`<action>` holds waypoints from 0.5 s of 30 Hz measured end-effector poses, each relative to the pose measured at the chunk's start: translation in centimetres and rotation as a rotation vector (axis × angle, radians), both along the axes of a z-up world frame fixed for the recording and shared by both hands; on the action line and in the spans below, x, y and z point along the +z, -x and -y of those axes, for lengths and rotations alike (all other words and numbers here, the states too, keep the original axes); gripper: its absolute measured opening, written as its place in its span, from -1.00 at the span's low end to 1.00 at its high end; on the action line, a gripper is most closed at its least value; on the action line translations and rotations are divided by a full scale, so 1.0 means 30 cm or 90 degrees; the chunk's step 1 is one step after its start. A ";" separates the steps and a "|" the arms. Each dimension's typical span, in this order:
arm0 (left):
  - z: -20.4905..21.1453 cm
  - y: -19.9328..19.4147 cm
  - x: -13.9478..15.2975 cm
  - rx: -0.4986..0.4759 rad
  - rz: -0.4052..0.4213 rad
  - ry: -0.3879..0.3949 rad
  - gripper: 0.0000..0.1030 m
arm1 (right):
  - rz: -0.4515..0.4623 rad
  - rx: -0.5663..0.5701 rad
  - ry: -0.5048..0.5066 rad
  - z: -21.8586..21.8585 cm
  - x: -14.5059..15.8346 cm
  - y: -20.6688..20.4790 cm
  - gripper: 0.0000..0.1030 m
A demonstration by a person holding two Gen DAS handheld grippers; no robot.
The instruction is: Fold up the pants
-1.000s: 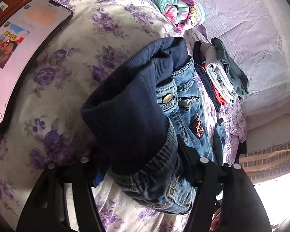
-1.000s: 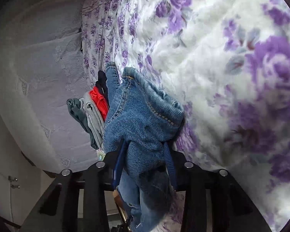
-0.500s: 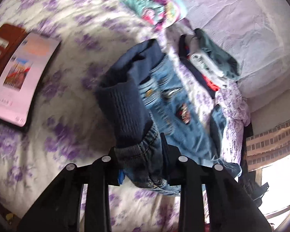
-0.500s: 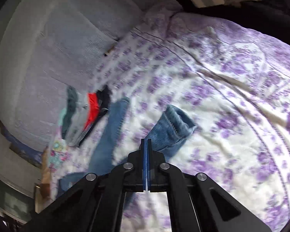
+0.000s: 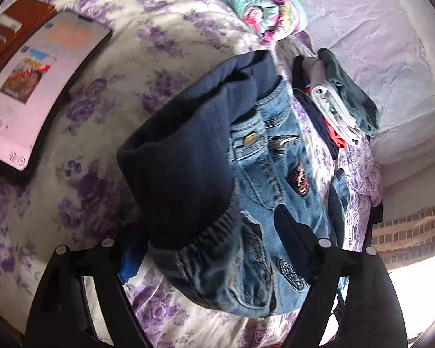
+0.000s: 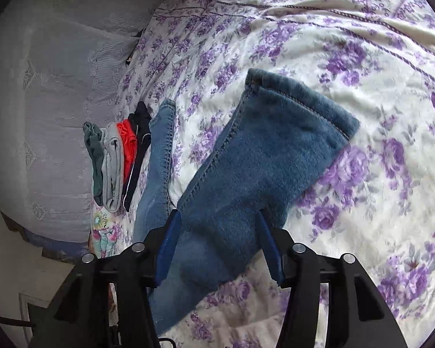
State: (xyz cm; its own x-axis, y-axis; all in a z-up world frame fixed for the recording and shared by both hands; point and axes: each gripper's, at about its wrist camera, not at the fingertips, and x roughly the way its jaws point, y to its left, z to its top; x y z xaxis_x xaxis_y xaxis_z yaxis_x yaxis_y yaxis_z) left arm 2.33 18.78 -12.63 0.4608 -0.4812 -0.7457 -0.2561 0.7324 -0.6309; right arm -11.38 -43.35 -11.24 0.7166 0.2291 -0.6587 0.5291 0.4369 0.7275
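Item: fleece-lined denim pants [image 5: 264, 174], lying spread on the floral bed [image 5: 130, 43], waistband rolled open, one leg [image 6: 261, 159] turned lining-out. Left gripper [image 5: 208, 249] and right gripper [image 6: 217, 243]: jaws have just been opening, released, cloth between them. Folding: not begun; all folds outstanding.

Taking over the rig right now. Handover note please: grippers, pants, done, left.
Left gripper: jaws have just been opening; open, the jeans waistband between them, not clamped.
Right gripper: jaws have just been opening; open around one pant leg, no grip.
Jeans lie on the floral bedspread, the navy lining turned out at the waist, the two legs spread apart. A stack of folded clothes sits beside the other leg.
Done: jeans laid out.
Left: no fold shows yet. Probably regrip, bring the legs together, then fold hem towards waist.
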 end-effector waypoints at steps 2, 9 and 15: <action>0.003 0.004 -0.004 0.005 0.006 0.007 0.53 | -0.001 -0.001 -0.012 -0.015 -0.004 0.028 0.06; -0.013 -0.024 -0.028 0.019 0.011 0.026 0.54 | -0.006 -0.009 -0.005 -0.013 -0.088 -0.013 -0.17; -0.032 -0.067 0.001 0.018 0.023 0.052 -0.56 | 0.058 -0.001 0.045 -0.008 -0.001 -0.122 -0.80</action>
State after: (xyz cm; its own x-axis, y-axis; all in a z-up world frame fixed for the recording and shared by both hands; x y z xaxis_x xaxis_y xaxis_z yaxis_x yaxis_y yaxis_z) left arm 4.34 19.75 -12.58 0.5008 -0.5265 -0.6870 -0.2516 0.6709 -0.6976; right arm -7.73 -43.10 -11.26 0.7744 0.1828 -0.6057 0.4631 0.4886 0.7395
